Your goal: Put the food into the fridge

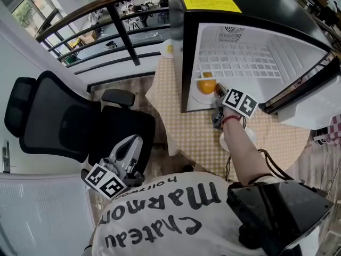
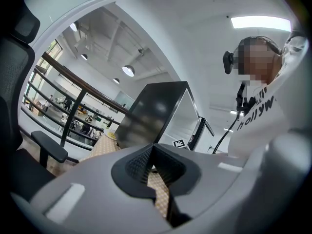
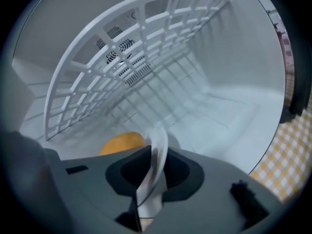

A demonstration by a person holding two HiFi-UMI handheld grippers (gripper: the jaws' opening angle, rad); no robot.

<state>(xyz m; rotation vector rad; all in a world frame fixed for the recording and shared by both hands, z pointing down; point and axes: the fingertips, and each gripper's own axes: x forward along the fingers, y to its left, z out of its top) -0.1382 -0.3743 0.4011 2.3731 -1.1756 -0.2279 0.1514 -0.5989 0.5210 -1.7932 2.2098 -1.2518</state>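
A round orange food (image 1: 206, 85) lies on a white plate (image 1: 198, 96) on the floor of the open black fridge (image 1: 213, 4), under its white wire shelf (image 3: 146, 48). My right gripper (image 1: 219, 94) reaches into the fridge mouth at the plate's near side. In the right gripper view the plate's rim (image 3: 157, 160) stands between the jaws with dark gaps beside it, and the orange food (image 3: 122, 144) sits just behind. My left gripper (image 1: 132, 145) hangs low beside the office chair, far from the fridge. Its jaws (image 2: 153, 162) are shut and hold nothing.
The fridge stands on a table with a yellow checked cloth (image 1: 192, 132); its door (image 1: 303, 89) swings open to the right. A plate with yellow food (image 1: 169, 48) sits at the table's far edge. A black office chair (image 1: 58, 121) stands left, with a railing (image 1: 106, 15) behind it.
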